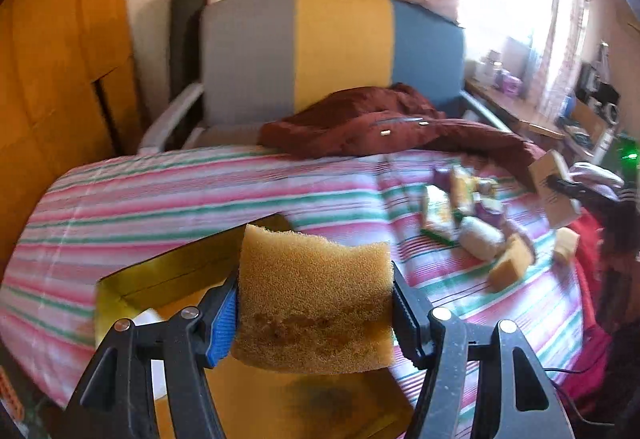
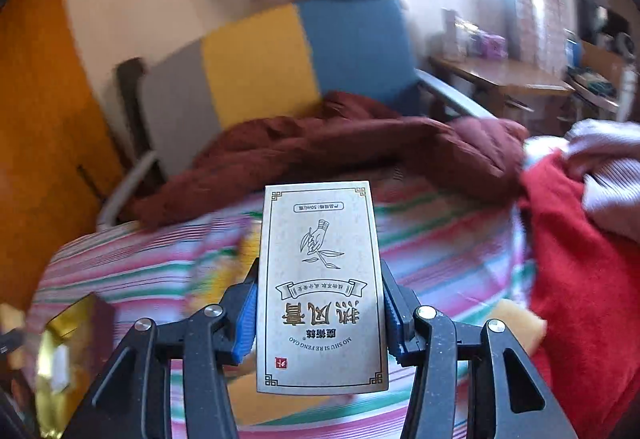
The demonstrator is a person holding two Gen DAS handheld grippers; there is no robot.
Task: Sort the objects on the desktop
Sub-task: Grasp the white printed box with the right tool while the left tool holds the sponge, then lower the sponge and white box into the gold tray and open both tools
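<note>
Above the striped bedspread (image 1: 200, 191), the left gripper (image 1: 316, 303) clamps a sponge (image 1: 316, 299) over a yellow box (image 1: 132, 279). Right gripper (image 2: 320, 307) is closed on a cream carton (image 2: 320, 279), raised off the bedspread near a red cloth (image 2: 580, 279).

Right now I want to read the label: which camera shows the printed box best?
The right wrist view: the printed box fills the centre, face-on but upside down, gripped in the right claw, its print sharp. The left wrist view shows it only small, blurred and angled at the right edge.
</note>
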